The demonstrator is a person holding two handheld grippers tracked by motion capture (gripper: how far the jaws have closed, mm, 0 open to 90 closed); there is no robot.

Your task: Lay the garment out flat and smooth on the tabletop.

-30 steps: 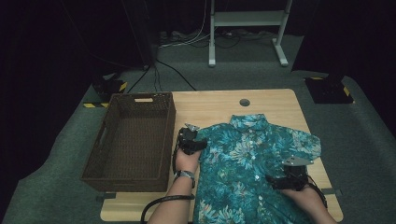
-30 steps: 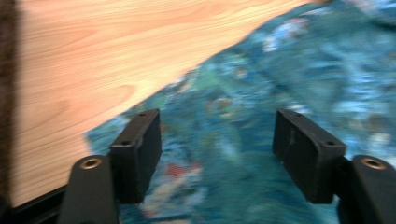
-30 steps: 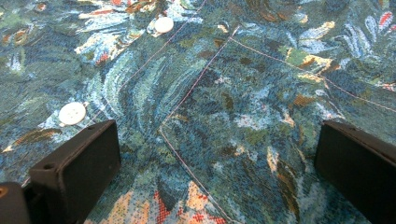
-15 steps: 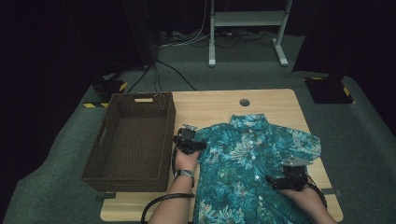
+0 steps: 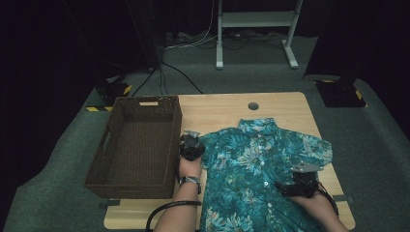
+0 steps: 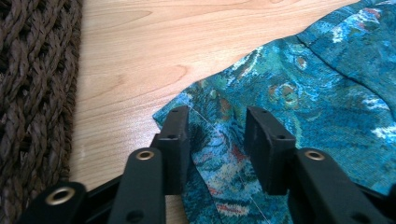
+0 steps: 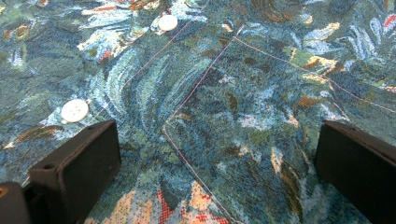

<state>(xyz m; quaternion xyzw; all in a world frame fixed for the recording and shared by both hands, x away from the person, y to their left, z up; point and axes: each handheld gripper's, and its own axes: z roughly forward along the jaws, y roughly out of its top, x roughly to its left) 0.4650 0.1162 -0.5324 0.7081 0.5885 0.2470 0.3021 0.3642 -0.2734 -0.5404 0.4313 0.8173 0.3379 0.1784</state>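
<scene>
The right claw (image 5: pixel 300 186) rests wide open on the shirt (image 5: pixel 261 164) near its pocket, gripping nothing. Further in, the left claw (image 6: pixel 217 135) has just been closing — its jaws now straddle the sleeve edge (image 6: pixel 187 100), fabric bunched between them but with a gap left, so I judge a pinch is coming. The shirt lies flat on the bench (image 5: pixel 217 108) beside the wicker basket (image 5: pixel 140 145).

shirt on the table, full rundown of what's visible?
The shirt is teal with a leafy print, short-sleeved, collared, white buttons down the front. It looks like thin woven cloth. It lies flat, front up, collar away from the person, right of the basket. The left gripper straddles its sleeve edge; the right gripper rests open on its front.
</scene>
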